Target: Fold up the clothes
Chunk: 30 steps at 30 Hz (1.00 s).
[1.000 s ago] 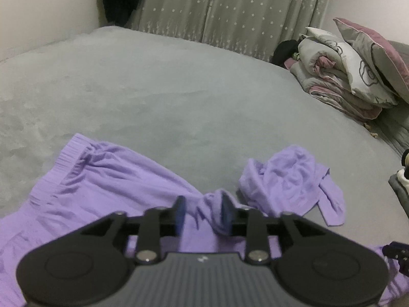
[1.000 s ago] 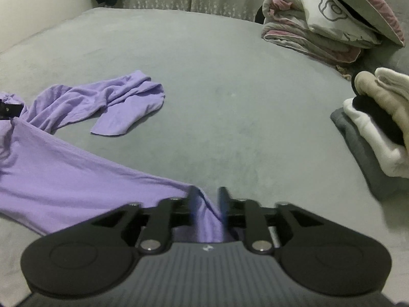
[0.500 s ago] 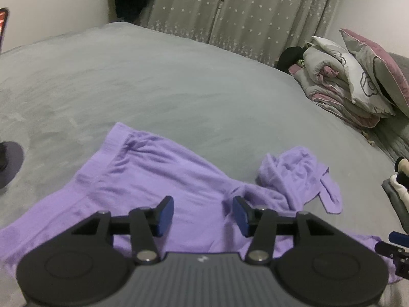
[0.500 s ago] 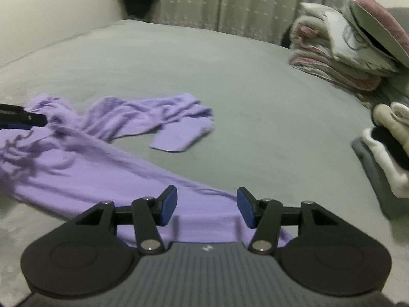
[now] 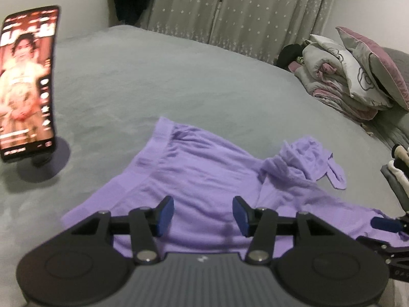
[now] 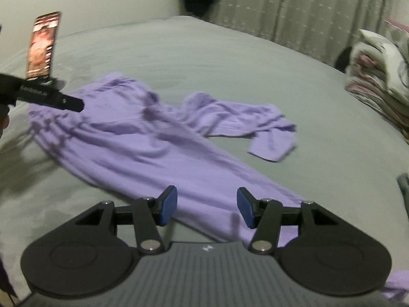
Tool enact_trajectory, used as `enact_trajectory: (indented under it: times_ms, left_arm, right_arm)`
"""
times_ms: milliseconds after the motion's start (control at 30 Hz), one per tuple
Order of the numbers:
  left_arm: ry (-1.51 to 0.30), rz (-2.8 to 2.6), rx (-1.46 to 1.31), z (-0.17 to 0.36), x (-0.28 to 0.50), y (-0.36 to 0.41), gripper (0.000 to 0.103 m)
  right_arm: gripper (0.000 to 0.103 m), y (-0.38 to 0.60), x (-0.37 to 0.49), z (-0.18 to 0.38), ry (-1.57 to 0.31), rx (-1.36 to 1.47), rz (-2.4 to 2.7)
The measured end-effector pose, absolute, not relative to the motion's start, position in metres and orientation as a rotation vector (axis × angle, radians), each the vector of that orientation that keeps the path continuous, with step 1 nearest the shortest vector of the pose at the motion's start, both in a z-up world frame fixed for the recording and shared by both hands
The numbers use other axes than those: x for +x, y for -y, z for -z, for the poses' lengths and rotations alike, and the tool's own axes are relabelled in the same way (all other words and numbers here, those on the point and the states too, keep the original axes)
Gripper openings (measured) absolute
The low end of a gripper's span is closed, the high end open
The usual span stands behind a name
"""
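Grey bedspread fills both views, with wide bare fabric across the upper centre of each frame, so I have free room there. Lilac garment lies spread at lower centre of the left wrist view; its ribbed waistband edge runs diagonally from centre toward lower left. One leg is bunched into a crumpled heap right of centre, its cuff hanging off toward the right edge.

In the right wrist view the same lilac garment runs as a long diagonal strip from upper left to lower right, with the near edge passing under my tool.

My left gripper is released: jaws apart, nothing clamped, cloth lying flat below them. My right gripper is also released, jaws apart over the lower end of the strip, not pinching it.

Obstacles at the margins:
- phone, lit, upright on a round stand, far left
- folded bedding and pillows, upper right
- stacked clothes at the right edge, near the bunched leg
- starred curtains along the top

View is motion-blurred, so fine hem detail is unreadable.
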<state>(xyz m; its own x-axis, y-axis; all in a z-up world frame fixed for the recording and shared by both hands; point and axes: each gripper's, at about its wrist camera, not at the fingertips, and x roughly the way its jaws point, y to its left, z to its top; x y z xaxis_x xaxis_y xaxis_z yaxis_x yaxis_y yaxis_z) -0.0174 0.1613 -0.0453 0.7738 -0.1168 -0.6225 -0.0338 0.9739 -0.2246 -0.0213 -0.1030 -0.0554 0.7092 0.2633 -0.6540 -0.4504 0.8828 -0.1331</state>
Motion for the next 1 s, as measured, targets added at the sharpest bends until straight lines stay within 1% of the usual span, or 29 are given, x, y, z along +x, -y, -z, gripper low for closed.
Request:
enact_trajectory:
  times_ms: [233,500,533,567,633,700,900,1000]
  left_arm:
    - [-0.709,0.018,-0.248,0.040,-0.048,-0.196,0.052]
    - [-0.747,-0.043,-0.346,0.052,-0.063,-0.243,0.050]
    - [-0.751,-0.046,-0.362,0.053,-0.064,-0.247,0.050]
    - [-0.755,-0.047,-0.377,0.054,-0.065,-0.250,0.050]
    - [-0.763,-0.043,-0.415,0.057,-0.064,-0.256,0.049]
    - [-0.771,-0.040,-0.447,0.060,-0.062,-0.258,0.046]
    - [-0.762,-0.049,-0.461,0.066,-0.058,-0.256,0.041]
    - [-0.755,-0.050,-0.463,0.067,-0.056,-0.255,0.036]
  right_arm:
    - [0.056,0.065,-0.040,0.058,-0.658,-0.347,-0.515]
    - [0.056,0.032,-0.063,0.063,-0.599,-0.416,-0.670]
    - [0.053,0.028,-0.064,0.063,-0.594,-0.419,-0.691]
    - [0.047,0.025,-0.066,0.064,-0.593,-0.419,-0.714]
    - [0.039,0.018,-0.067,0.065,-0.606,-0.420,-0.753]
    - [0.037,0.011,-0.068,0.069,-0.621,-0.424,-0.773]
    - [0.036,0.002,-0.060,0.080,-0.615,-0.440,-0.743]
    - [0.036,0.002,-0.055,0.082,-0.600,-0.448,-0.719]
